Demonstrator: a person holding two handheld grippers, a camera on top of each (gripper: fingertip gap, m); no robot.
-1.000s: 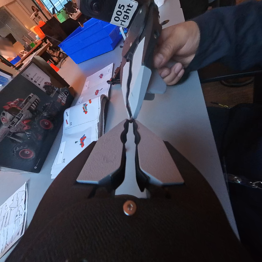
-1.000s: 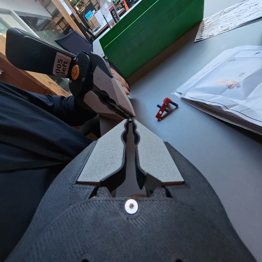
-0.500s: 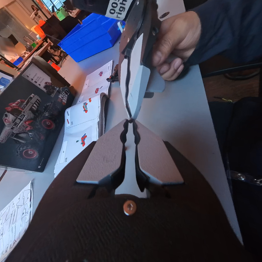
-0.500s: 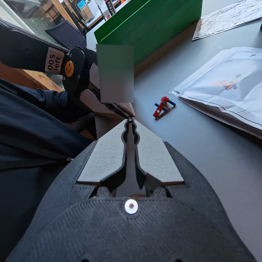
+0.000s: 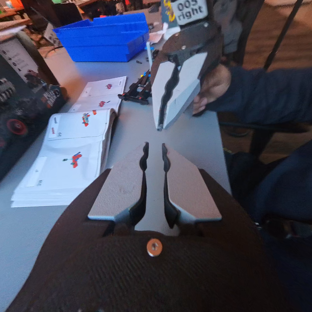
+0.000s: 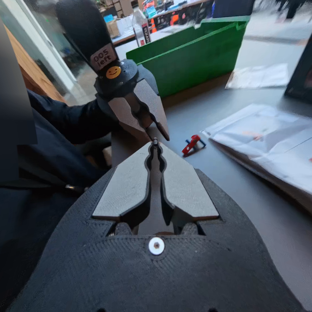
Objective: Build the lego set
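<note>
My left gripper (image 5: 154,146) is open and empty above the grey table (image 5: 194,143). My right gripper (image 6: 155,145) is shut on a small grey pin (image 6: 155,140) that sticks out of its tips. In the left wrist view the right gripper (image 5: 160,124) hangs a short way ahead, tips down, with the pin (image 5: 159,127) at its end. In the right wrist view the open left gripper (image 6: 158,135) stands just beyond the pin, apart from it. A red piece with blue pins (image 6: 192,145) lies on the table to the right.
An open instruction booklet (image 5: 70,152) lies left of the grippers, also in the right wrist view (image 6: 261,143). A black part-built frame (image 5: 138,92) sits behind it. Blue bins (image 5: 104,38), the set's box (image 5: 20,101), a green bin (image 6: 194,64) and a sticker sheet (image 6: 258,77) ring the table. The grippers are tip to tip, or close to it.
The two grippers met tip to tip on the pin. Now the left gripper has opened and drawn back; the right gripper keeps the pin.
</note>
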